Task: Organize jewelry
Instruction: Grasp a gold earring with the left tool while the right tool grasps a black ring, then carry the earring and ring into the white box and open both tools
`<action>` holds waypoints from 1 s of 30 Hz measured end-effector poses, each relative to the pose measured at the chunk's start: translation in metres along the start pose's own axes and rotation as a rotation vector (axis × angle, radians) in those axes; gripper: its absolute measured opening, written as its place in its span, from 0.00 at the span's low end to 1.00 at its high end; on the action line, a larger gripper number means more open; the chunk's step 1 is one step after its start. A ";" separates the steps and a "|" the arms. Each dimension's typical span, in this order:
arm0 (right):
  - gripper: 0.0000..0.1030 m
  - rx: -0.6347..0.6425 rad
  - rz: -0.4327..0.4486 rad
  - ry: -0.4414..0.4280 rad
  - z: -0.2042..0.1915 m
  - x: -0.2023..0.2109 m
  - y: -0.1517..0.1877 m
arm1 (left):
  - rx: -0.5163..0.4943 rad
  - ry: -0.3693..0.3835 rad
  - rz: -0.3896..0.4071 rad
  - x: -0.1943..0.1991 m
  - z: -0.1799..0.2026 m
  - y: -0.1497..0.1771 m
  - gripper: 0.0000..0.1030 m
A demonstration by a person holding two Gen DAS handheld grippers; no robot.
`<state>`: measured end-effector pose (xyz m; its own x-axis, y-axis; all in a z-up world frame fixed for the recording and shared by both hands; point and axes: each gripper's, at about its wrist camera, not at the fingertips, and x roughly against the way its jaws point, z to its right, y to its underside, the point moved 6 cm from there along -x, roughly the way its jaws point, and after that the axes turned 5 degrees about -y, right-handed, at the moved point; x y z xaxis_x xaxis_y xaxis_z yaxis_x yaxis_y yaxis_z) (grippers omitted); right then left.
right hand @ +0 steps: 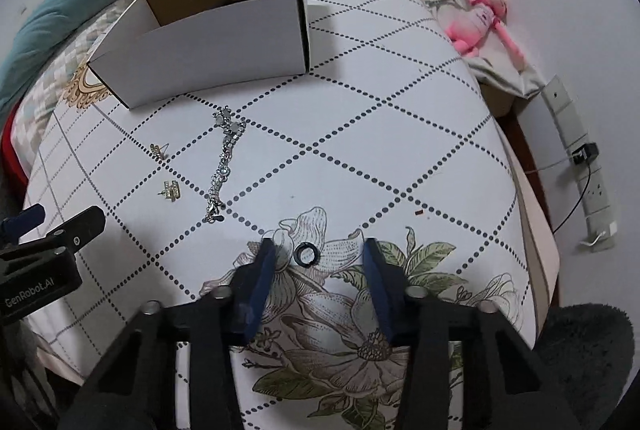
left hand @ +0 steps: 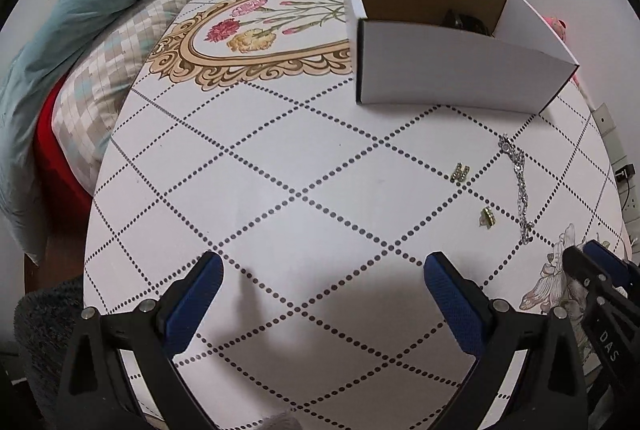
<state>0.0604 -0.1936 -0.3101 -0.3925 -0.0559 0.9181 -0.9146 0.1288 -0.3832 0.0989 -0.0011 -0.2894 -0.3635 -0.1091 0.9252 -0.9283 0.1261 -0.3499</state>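
Black ring (right hand: 306,254) is lying flat on the flower print of the tablecloth (right hand: 360,134), between the fingertips of the right gripper (right hand: 318,258), which is standing open, touching nothing. Left gripper (left hand: 322,280) is hanging wide open over bare cloth, holding nothing. Silver bracelet (right hand: 224,166) and two gold earrings (right hand: 159,150) (right hand: 172,189) are waiting near the white box (right hand: 216,46). Judgement: centering the pads on the ring's edges and closing low is looking best, since a thin flat ring is likely slipping otherwise
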 end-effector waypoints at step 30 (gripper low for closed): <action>0.13 -0.141 0.027 -0.006 0.048 0.009 -0.008 | -0.189 0.186 0.094 0.007 0.093 -0.021 0.09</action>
<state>0.0592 -0.2422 -0.3035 -0.4177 -0.0564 0.9068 -0.8813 0.2678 -0.3893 0.1080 -0.0966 -0.2892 -0.4104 0.0924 0.9072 -0.8539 0.3103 -0.4179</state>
